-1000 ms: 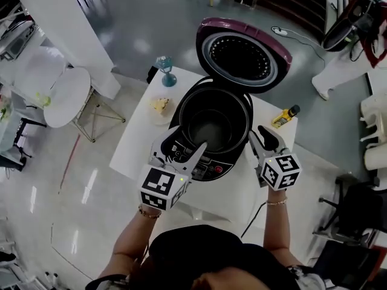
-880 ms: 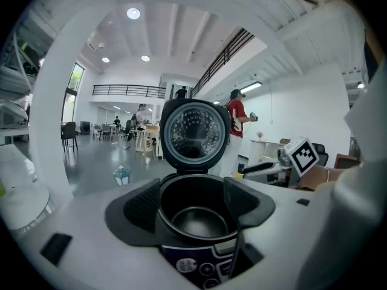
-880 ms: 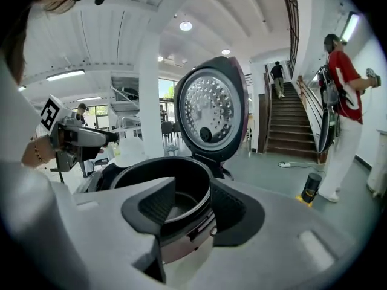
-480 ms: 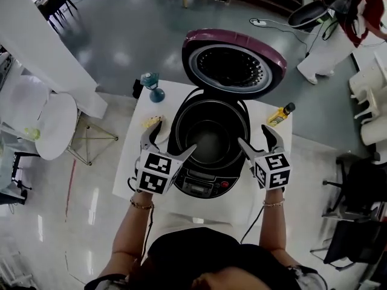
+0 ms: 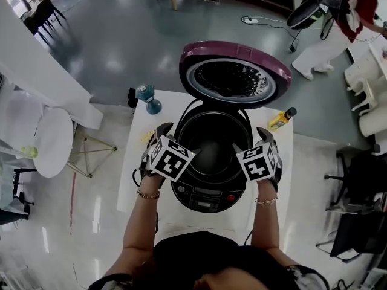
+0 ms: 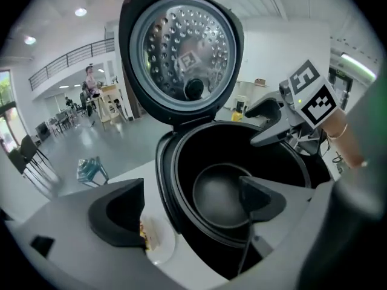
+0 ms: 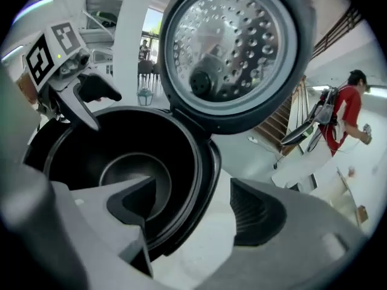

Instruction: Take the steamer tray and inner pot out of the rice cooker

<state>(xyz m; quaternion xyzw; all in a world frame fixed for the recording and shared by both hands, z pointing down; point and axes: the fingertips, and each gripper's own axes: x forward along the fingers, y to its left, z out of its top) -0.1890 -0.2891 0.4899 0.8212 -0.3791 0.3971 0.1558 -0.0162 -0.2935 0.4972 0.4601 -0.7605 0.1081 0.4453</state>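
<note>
The black rice cooker (image 5: 208, 192) stands on the white table (image 5: 136, 186) with its purple lid (image 5: 233, 74) swung up. Inside lies the dark inner pot (image 6: 224, 192) (image 7: 130, 168), round bottom showing. My left gripper (image 5: 178, 139) (image 6: 190, 207) is at the cooker's left side. Its jaws have just been opening and straddle the rim, one inside and one outside, pads not pressing. At the right side my right gripper (image 5: 249, 141) (image 7: 196, 207) straddles the rim the same way, its jaws also just opened. Each gripper shows in the other's view: left gripper (image 7: 78, 95), right gripper (image 6: 272, 122).
A small plate with food (image 5: 151, 136) (image 6: 154, 240) lies just left of the cooker, under my left gripper. A blue object (image 5: 148, 95) stands at the table's far left corner, a yellow bottle (image 5: 283, 118) at the far right. A person in red (image 5: 357, 11) stands far right.
Both grippers have come forward and down from in front of the cooker to its two sides. Their jaws have spread wider and now straddle the rim.
</note>
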